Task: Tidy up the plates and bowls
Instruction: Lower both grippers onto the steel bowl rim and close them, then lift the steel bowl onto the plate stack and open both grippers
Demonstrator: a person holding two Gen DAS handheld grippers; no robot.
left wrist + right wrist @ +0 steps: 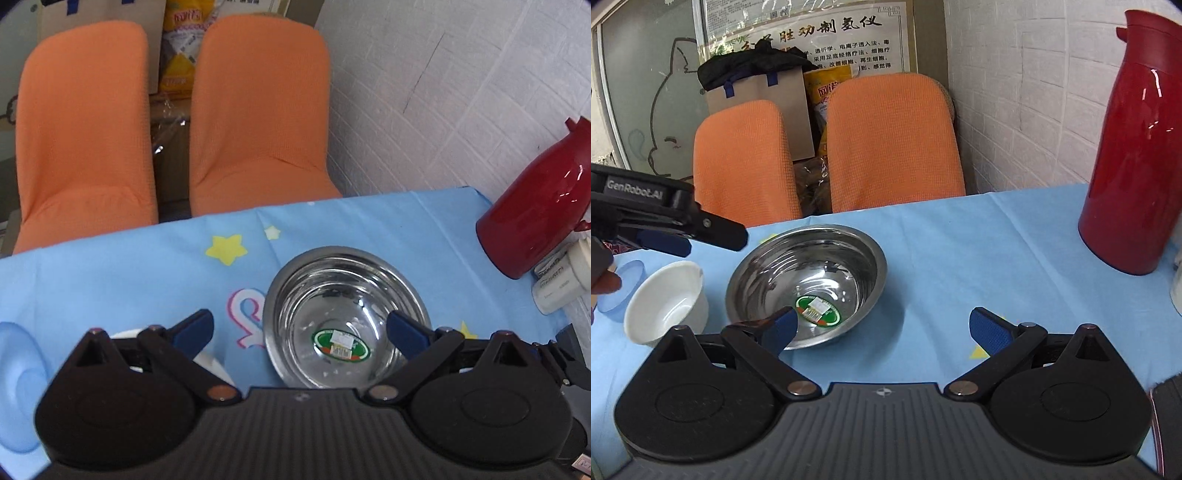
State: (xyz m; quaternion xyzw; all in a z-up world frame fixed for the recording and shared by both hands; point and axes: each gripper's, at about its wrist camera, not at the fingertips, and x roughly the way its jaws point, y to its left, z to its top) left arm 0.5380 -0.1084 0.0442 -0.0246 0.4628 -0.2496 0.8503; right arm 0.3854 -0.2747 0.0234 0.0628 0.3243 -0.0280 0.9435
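A steel bowl (345,317) with a green sticker inside sits on the blue tablecloth (129,266); it also shows in the right wrist view (809,277). A white bowl (666,301) stands left of it, partly hidden behind the left finger in the left wrist view (210,360). A pale blue plate (18,384) lies at the far left, also in the right wrist view (622,290). My left gripper (299,332) is open above the steel bowl's near-left rim and shows from the side in the right wrist view (670,242). My right gripper (882,328) is open, its left finger over the steel bowl's near rim.
A red thermos jug (539,214) stands at the table's right by the brick wall, also in the right wrist view (1137,155). White jars (565,280) sit beside it. Two orange chairs (258,122) stand beyond the table's far edge.
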